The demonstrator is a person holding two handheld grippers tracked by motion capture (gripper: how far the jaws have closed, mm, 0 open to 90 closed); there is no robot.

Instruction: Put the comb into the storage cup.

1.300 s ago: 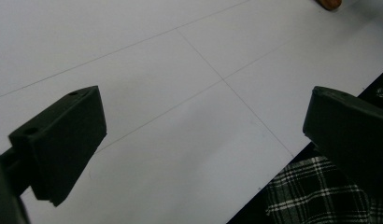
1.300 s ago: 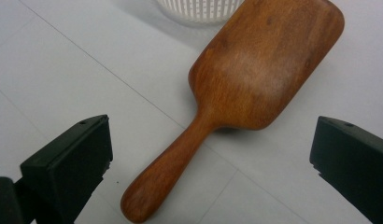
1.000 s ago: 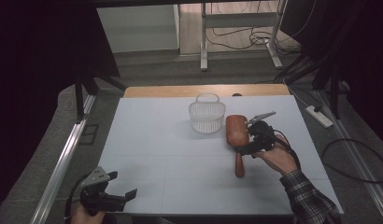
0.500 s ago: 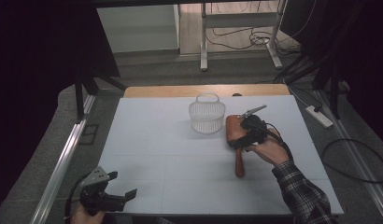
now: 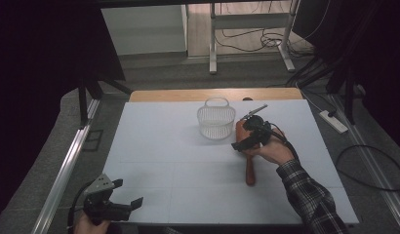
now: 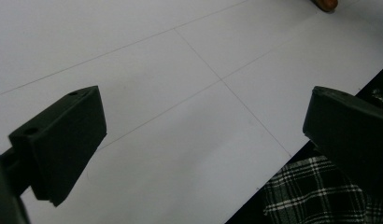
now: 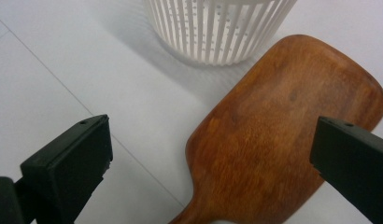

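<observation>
Wooden paddle board lies flat just beside the white basket. The right gripper hovers over its broad end, jaws spread wide, probably to grasp it. The left gripper waits far from the basket, jaws also spread.

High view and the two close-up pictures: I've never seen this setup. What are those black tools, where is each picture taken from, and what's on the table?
No robot: a person holds a two-jaw gripper in each hand. The high view looks down from above the person's side of the white table. The left gripper sits near the table's near edge, jaws apart, holding nothing. The right gripper hangs over a wooden paddle board lying beside a white slotted basket. Each close-up comes from a camera riding on a gripper, looking along its black jaws. The right gripper view shows open jaws either side of the board's blade, not gripping it.
</observation>
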